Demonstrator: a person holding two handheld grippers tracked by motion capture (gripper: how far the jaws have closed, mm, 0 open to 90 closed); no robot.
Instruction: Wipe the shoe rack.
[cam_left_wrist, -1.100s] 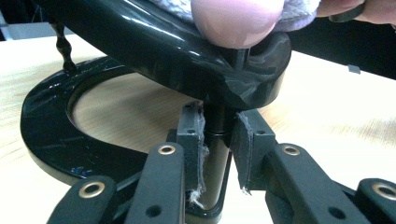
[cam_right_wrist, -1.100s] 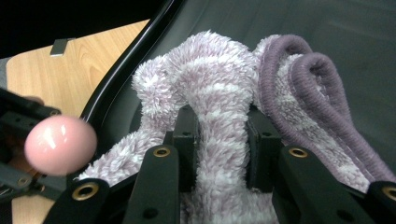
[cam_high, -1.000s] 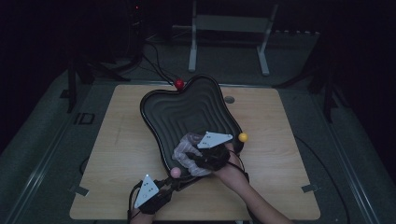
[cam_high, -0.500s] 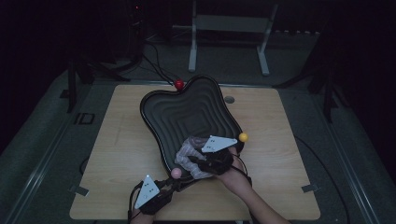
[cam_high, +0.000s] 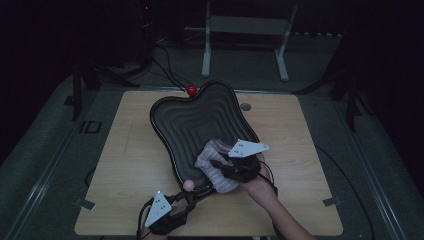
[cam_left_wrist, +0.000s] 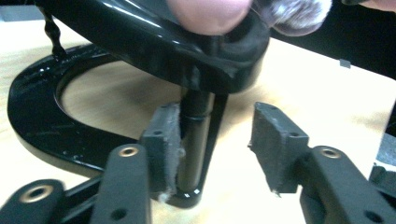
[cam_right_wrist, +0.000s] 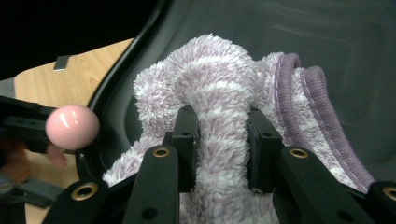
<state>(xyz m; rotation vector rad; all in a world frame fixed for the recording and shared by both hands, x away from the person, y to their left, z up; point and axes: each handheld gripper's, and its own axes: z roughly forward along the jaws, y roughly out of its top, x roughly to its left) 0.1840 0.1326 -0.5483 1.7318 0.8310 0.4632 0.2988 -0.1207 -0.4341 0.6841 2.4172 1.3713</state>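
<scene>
We found the right gripper (cam_right_wrist: 219, 140) clamped on the cloth (cam_right_wrist: 224, 93); left gripper (cam_left_wrist: 215, 144) gaped around the tray's post (cam_left_wrist: 194, 135). Wipe with steady pressure.

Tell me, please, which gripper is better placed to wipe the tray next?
Right. The right gripper is shut on the cloth inside the tray; the left gripper is open around the tray's post at its near corner.

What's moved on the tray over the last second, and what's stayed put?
The right tongs, shut on the fluffy cloth, slid it across the black tray, away from the tray's right rim; the orange ball seen there earlier is now hidden. The left tongs stay open around the tray's post below the pink ball. The tray and red ball are unchanged.
</scene>
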